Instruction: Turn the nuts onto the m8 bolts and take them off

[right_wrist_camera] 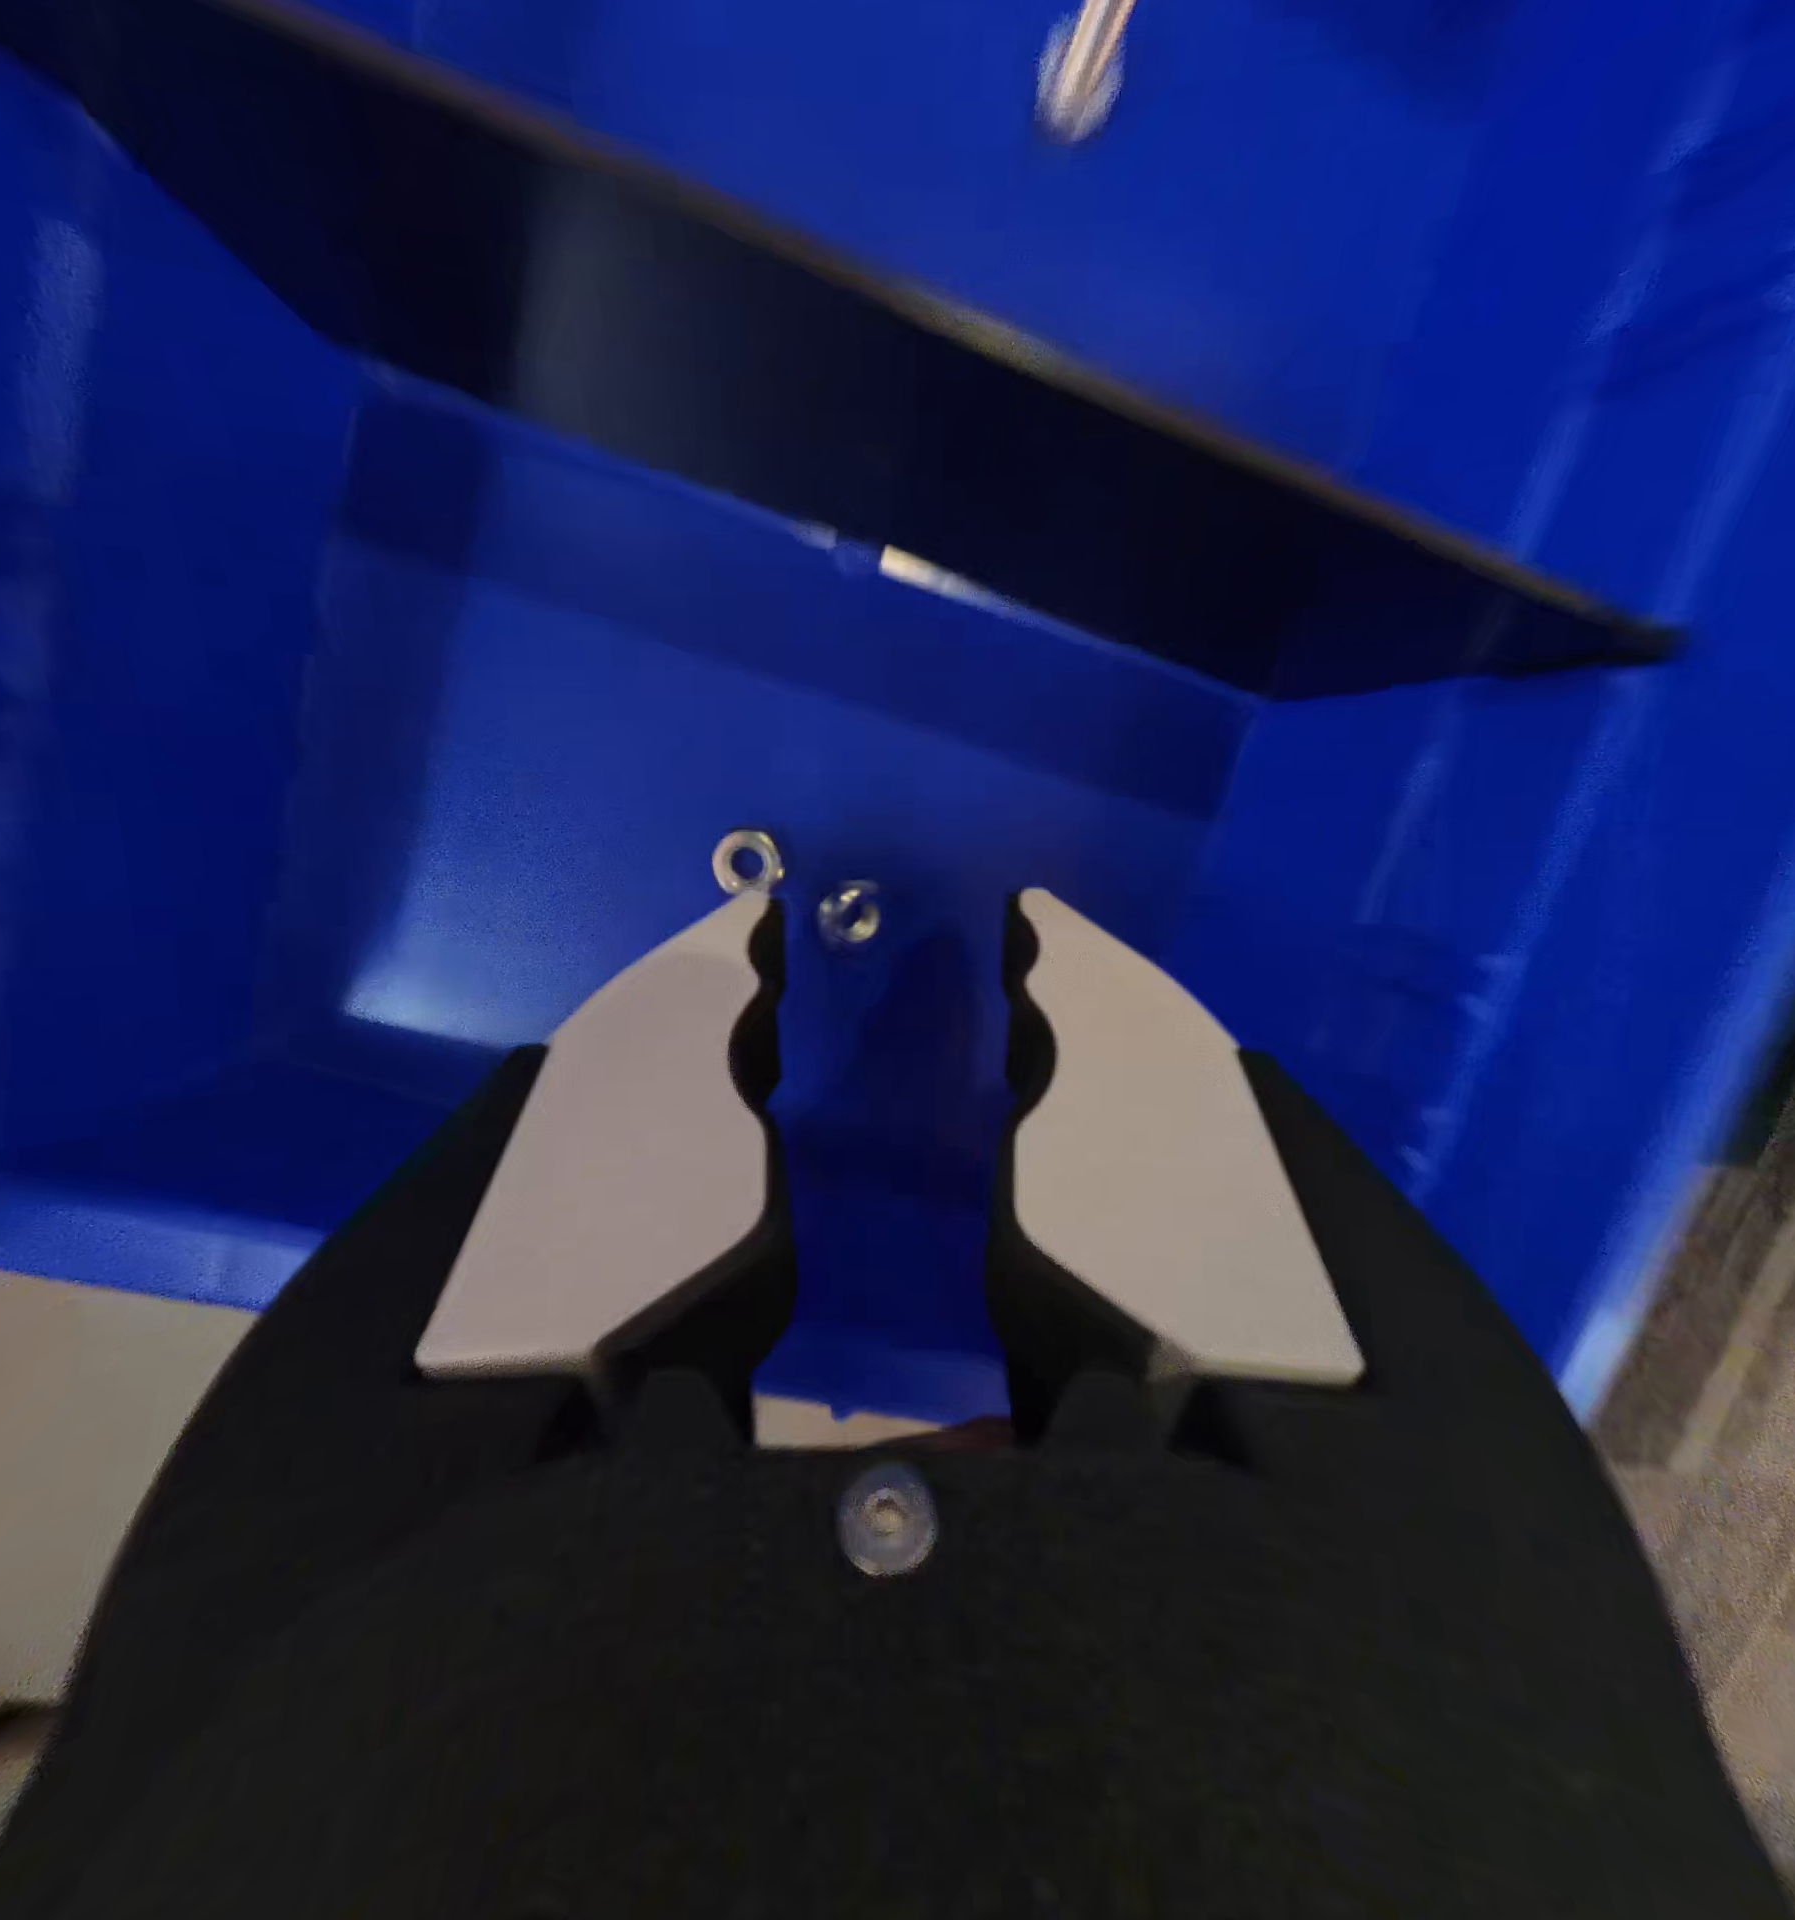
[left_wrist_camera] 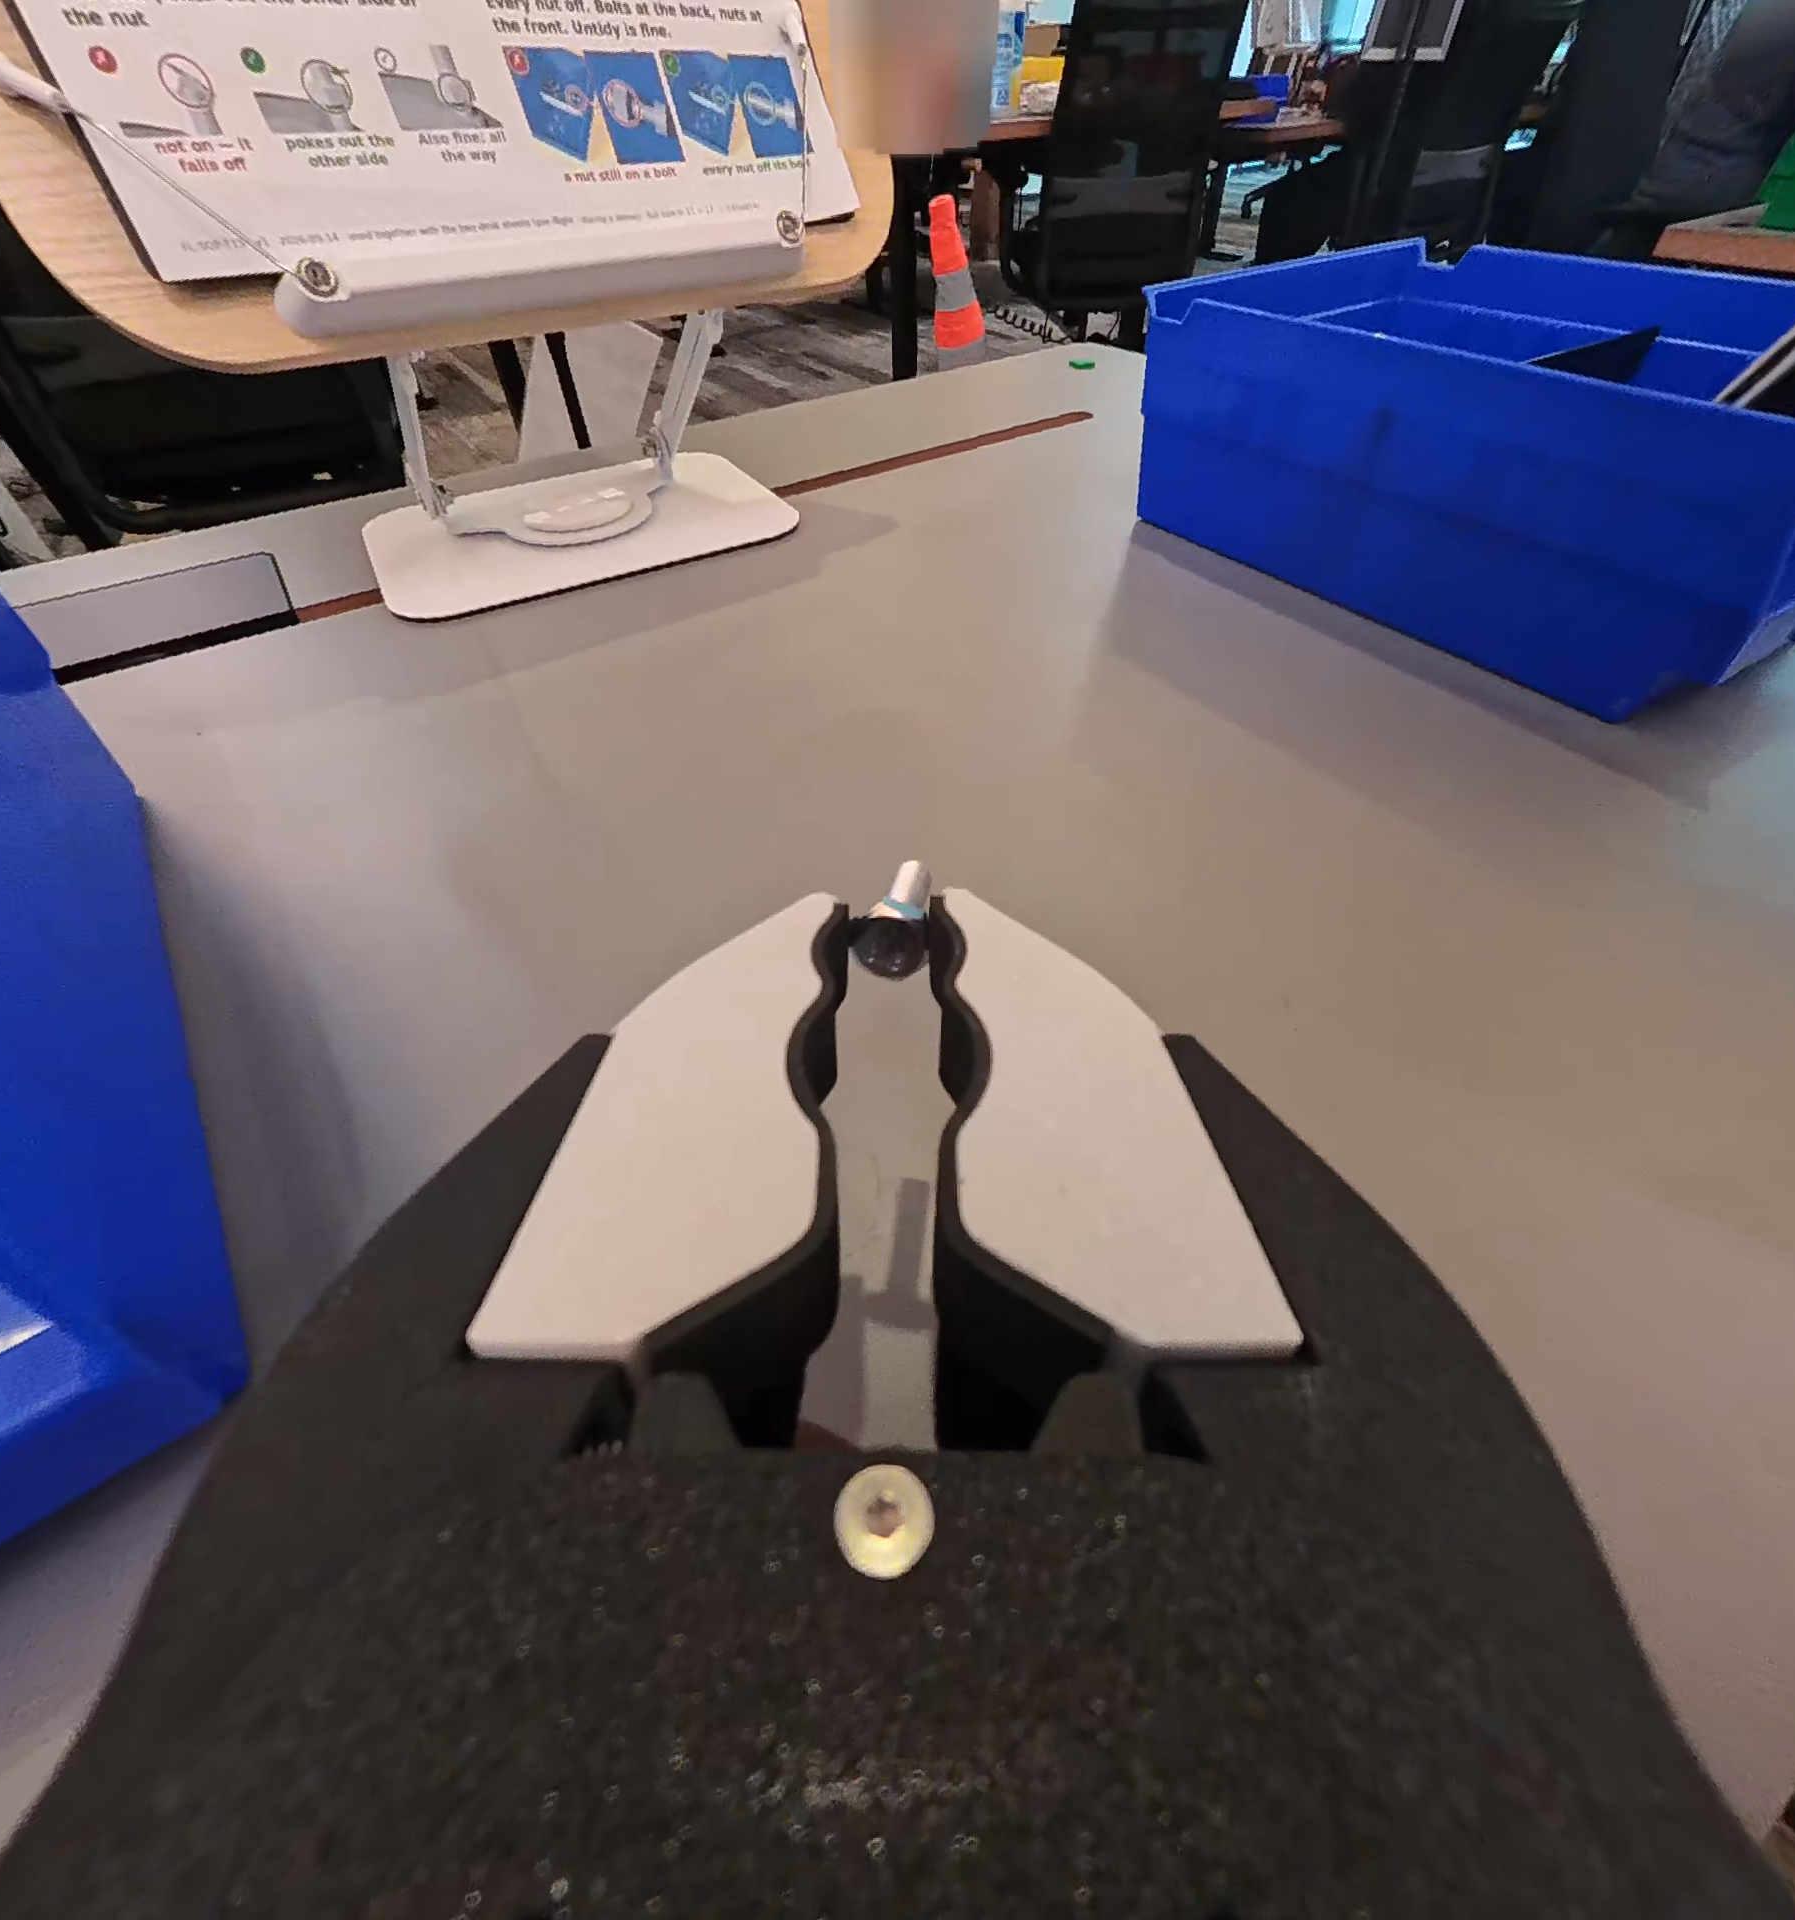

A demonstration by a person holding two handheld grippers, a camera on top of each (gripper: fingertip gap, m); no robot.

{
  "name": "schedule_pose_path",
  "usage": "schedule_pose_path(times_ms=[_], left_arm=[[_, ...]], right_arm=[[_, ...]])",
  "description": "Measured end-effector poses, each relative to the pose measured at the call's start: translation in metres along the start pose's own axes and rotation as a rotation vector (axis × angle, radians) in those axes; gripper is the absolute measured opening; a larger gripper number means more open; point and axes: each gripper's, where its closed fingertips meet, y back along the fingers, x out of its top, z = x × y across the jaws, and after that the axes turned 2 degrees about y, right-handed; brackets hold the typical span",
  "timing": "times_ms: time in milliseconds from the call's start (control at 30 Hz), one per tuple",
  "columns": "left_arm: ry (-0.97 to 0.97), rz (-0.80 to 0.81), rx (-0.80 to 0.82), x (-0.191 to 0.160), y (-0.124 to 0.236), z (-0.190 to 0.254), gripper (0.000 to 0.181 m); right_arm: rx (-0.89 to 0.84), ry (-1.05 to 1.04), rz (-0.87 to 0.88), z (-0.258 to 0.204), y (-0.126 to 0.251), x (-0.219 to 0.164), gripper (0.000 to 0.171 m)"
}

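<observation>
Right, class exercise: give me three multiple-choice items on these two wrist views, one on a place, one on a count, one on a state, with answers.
1. Where do the nuts lie?
A. on the blue bin floor
B. on the table
C. on the stand

2. How many nuts show ahead of the right gripper?
A. none
B. two
C. five

3. What is the left gripper doing?
A. hanging open
B. clamping a bolt
C. clamping a nut

Answers: 1 A, blue floor surrounds them. 2 B, two rings near the fingers. 3 B, its shank pokes out beyond the tips.
</observation>
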Motion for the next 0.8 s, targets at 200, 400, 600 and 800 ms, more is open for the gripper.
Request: schedule_pose_path(times_ms=[200,400,600,800], left_arm=[[0.032,0.001,0.0,0.0,0.001,-0.004,0.014],[0.052,0.01,0.0,0.002,0.003,-0.006,0.014],[0.06,0.015,0.019,0.002,0.004,-0.01,0.014],[0.071,0.01,0.007,0.002,0.003,-0.01,0.014]], right_arm=[[-0.043,0.043,0.713,-0.066,0.127,0.07,0.041],[0.303,0.094,1.16,-0.233,0.158,0.082,0.036],[0.459,-0.058,1.11,-0.299,0.11,0.075,0.045],[0.545,-0.113,1.076,-0.301,0.101,0.075,0.047]])
